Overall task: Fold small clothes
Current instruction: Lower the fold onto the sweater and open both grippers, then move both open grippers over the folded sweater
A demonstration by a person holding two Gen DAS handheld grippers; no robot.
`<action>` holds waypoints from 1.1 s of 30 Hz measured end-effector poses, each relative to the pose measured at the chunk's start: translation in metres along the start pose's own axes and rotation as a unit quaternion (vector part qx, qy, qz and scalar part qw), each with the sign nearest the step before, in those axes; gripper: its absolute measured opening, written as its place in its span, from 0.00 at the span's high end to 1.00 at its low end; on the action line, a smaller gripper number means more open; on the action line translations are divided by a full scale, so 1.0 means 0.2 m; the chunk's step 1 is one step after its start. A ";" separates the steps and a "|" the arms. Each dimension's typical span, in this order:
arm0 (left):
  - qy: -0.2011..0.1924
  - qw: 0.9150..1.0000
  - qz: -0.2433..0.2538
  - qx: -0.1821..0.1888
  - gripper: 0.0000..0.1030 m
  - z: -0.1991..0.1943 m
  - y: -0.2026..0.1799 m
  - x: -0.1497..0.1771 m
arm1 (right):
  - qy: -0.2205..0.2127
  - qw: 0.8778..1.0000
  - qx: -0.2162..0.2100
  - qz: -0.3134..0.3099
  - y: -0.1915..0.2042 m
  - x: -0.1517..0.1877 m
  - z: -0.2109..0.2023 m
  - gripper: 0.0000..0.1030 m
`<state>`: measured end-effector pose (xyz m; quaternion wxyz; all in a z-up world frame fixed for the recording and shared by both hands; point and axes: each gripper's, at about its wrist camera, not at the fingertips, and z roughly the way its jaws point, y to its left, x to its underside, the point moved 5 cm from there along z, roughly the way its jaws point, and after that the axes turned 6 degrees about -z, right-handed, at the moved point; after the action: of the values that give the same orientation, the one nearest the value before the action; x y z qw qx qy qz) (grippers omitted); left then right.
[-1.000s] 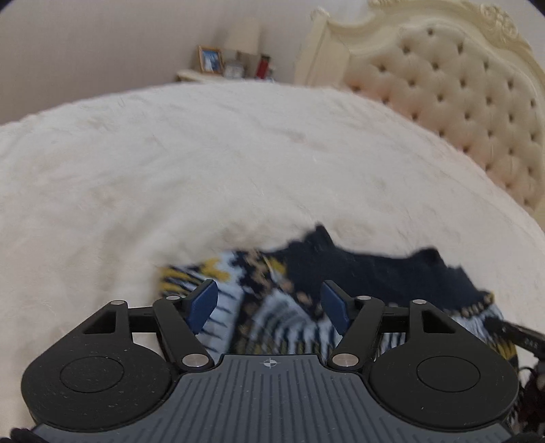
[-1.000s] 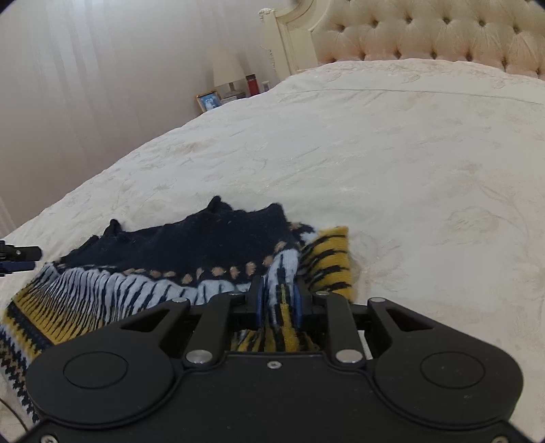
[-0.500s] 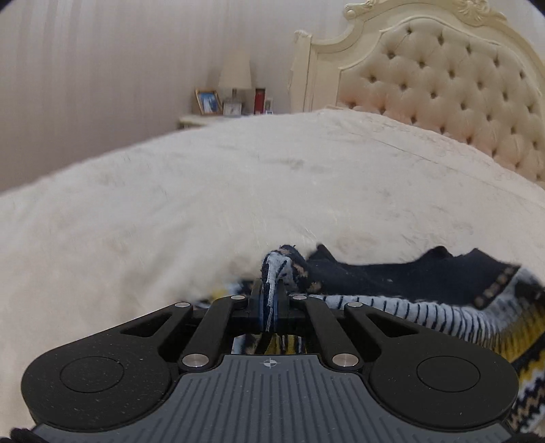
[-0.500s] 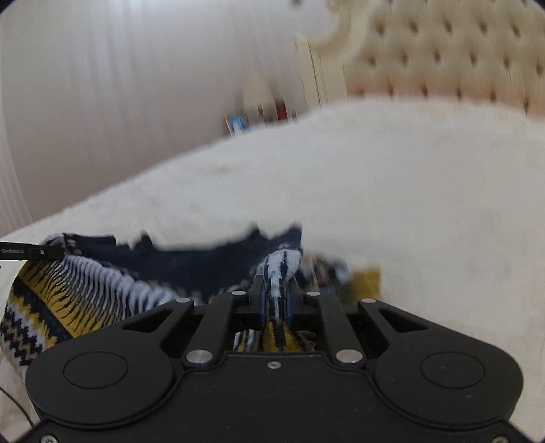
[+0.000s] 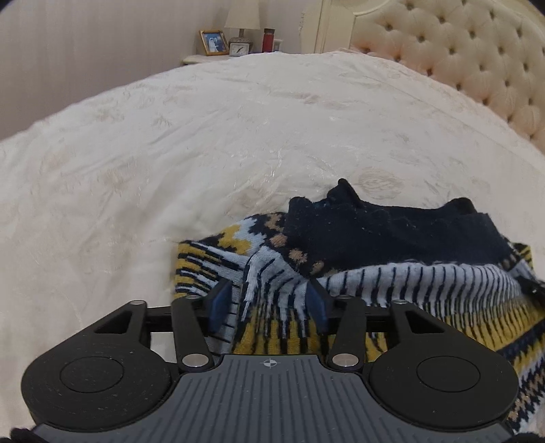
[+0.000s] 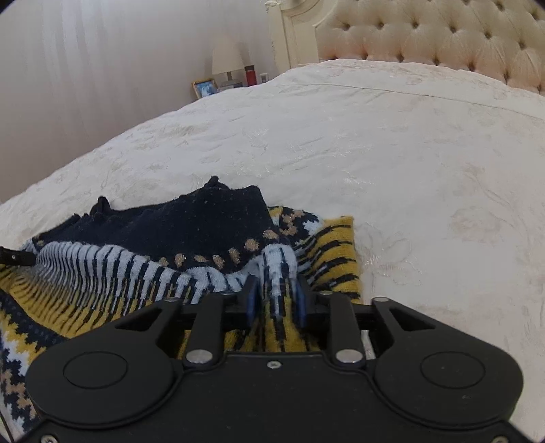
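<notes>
Knitwear fills the lower right of the left wrist view: a small patterned sweater [image 5: 391, 259] in navy, pale blue and mustard lies bunched on the cream bedspread [image 5: 204, 143], directly ahead of and to the right of the left gripper [image 5: 269, 301]. That gripper is spread, its blue pads standing either side of a raised fold of the pale blue striped knit, with a gap showing beside the left pad. Far ahead, past the bed, a nightstand carries a lamp [image 5: 242, 20], a picture frame [image 5: 213, 42] and a red bottle [image 5: 268, 38]; a tufted headboard [image 5: 477, 61] rises ahead to the right. In the right wrist view the sweater [image 6: 170, 238] spreads ahead and off to the left of the right gripper [image 6: 275, 301], whose pads are drawn in close on a ridge of striped knit, pinching it. Bare bedspread [image 6: 408, 153] stretches ahead and to the right toward the headboard [image 6: 442, 37].
</notes>
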<state>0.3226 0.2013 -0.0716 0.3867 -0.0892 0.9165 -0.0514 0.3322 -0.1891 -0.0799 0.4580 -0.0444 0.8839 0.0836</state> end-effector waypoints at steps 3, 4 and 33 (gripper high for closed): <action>-0.013 1.000 0.028 -0.004 0.44 -0.06 -0.06 -0.01 | -0.015 1.000 0.002 -0.005 0.02 -0.04 -0.04 0.39; -0.017 0.999 0.035 -0.004 0.43 -0.09 -0.08 -0.01 | -0.021 1.000 0.004 -0.009 0.03 -0.05 -0.07 0.32; 0.075 0.981 0.178 -0.001 0.23 -0.18 -0.38 0.47 | 0.121 0.985 -0.049 -0.116 0.46 0.27 -0.27 0.16</action>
<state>0.2421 0.1090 -0.0997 0.3193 0.0789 0.9443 0.0125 0.2439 -0.1091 -0.0837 0.3514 -0.1790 0.9165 0.0668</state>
